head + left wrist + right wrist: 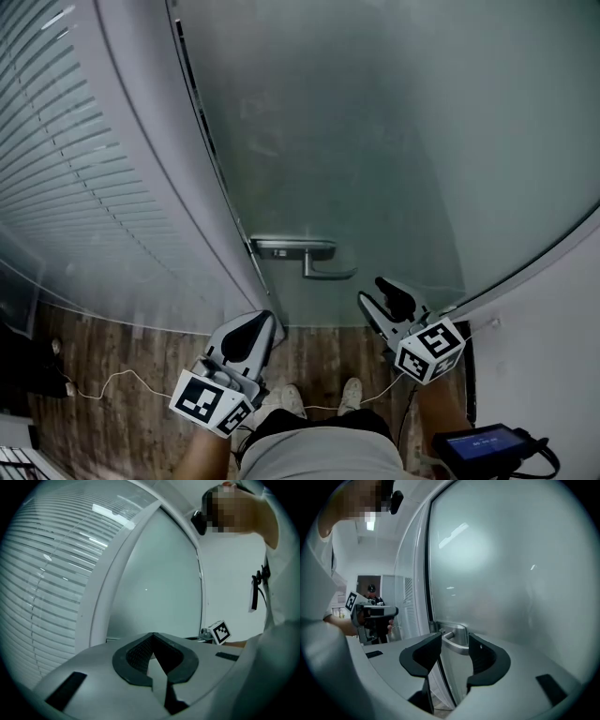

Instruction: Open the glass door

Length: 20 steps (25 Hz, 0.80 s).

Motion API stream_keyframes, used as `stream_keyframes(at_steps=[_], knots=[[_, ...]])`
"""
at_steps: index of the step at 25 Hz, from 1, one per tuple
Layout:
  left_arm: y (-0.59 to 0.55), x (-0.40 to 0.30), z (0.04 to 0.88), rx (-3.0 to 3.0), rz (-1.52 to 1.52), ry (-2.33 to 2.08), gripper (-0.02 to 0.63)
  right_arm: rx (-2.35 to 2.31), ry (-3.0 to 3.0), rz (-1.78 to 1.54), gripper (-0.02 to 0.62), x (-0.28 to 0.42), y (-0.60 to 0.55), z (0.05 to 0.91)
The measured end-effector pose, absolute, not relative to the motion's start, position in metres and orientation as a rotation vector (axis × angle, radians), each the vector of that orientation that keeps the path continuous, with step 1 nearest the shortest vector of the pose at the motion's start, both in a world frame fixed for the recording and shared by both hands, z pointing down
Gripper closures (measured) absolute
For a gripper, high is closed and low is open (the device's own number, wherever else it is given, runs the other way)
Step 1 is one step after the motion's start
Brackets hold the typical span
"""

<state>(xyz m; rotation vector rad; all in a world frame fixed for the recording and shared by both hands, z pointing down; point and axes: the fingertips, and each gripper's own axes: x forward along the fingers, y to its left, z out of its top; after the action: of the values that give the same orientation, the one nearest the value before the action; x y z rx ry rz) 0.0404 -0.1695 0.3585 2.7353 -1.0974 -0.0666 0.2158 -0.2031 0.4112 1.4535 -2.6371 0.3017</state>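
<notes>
The frosted glass door (394, 141) stands in front of me with a metal lever handle (323, 271) on a plate near its left edge. My right gripper (375, 292) is open, just below and to the right of the lever's free end. In the right gripper view the handle (457, 645) shows in the gap between the jaws of the right gripper (454, 639), and the pads do not press on it. My left gripper (265, 323) is shut and empty, low by the door frame (169, 187). In the left gripper view the left gripper (152, 637) faces that frame.
A glass wall with blinds (66, 169) runs along the left. A white wall (553, 319) closes the right side. The floor is dark wood (122, 347) with a thin cable (122, 380) across it. A small screen device (478, 441) hangs at my right hip.
</notes>
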Motion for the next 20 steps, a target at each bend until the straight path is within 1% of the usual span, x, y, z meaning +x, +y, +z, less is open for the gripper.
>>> stream_keyframes(at_steps=[2,4,12,20], knots=[[-0.171,0.044,0.364,2.717,-0.054,-1.117,0.606,1.386,-2.63,0.319,0.406,0.216,-0.216,0.426],[-0.175,0.049,0.369,2.704,-0.038,-1.139,0.606,1.336,-2.62,0.33,0.396,0.218,-0.23,0.442],[-0.166,0.037,0.365,2.69,-0.025,-1.2,0.606,1.263,-2.575,0.373,0.382,0.206,-0.246,0.476],[-0.165,0.037,0.365,2.694,-0.027,-1.2,0.606,1.306,-2.574,0.37,0.383,0.204,-0.255,0.478]])
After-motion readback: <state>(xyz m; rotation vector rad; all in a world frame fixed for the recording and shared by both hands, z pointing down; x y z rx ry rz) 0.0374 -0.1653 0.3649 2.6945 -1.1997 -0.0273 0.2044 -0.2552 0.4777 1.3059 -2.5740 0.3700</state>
